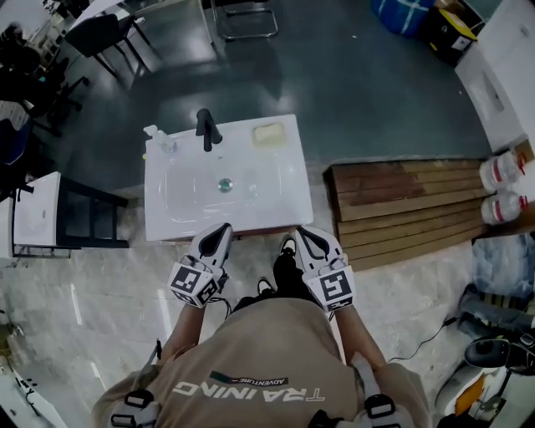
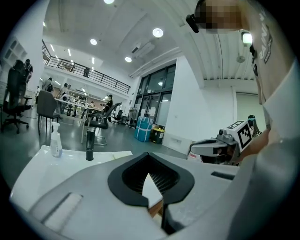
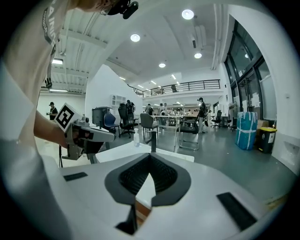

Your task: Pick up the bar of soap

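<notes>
The bar of soap (image 1: 268, 134) is pale yellow and lies on the back right corner of the white washbasin (image 1: 180, 213). A black tap (image 1: 206, 128) stands at the basin's back, with a small clear spray bottle (image 1: 160, 139) to its left. My left gripper (image 1: 222, 229) and right gripper (image 1: 301, 232) hover side by side at the basin's near edge, pointing toward it, far short of the soap. Both are shut with nothing between the pads. In the left gripper view the tips (image 2: 149, 157) meet; the right gripper view shows the same (image 3: 150, 157).
A wooden pallet (image 1: 401, 205) lies to the right of the basin and a black frame with a white top (image 1: 50, 213) to its left. White bottles (image 1: 501, 171) stand at the far right. Office chairs (image 1: 104, 33) and a metal chair frame (image 1: 242, 21) stand beyond the basin.
</notes>
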Tool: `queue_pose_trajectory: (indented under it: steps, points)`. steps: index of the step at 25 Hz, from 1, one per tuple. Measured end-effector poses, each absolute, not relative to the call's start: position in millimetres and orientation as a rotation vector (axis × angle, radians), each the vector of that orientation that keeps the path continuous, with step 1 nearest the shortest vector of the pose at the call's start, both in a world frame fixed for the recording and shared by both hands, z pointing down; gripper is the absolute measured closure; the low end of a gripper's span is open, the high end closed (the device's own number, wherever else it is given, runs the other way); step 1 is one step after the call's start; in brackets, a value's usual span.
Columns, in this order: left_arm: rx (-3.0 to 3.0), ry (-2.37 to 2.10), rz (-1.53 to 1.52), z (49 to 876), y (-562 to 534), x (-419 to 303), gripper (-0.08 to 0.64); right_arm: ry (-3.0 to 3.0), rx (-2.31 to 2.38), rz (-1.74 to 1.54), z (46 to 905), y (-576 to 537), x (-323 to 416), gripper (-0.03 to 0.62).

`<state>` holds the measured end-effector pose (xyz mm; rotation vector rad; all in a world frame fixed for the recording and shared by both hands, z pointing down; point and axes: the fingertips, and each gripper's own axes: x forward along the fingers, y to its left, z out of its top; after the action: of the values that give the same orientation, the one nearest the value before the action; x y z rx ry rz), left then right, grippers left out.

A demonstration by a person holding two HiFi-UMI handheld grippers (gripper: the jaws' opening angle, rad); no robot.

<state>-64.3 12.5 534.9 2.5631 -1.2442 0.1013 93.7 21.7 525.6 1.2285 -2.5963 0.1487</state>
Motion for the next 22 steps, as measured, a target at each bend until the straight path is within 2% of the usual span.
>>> queue_pose_trajectory:
  steps: [10,22]
  points:
    - [2.555,-1.351,0.158,514.8,-63.0,-54.5,0.565,-2.679,1.179,0.068,516.7,-73.2,102.2,0.588]
    - [2.447,-1.454,0.211,518.2,-94.4,-47.5,0.565,-2.724,1.027,0.082,532.9,-113.8,109.1,0.588]
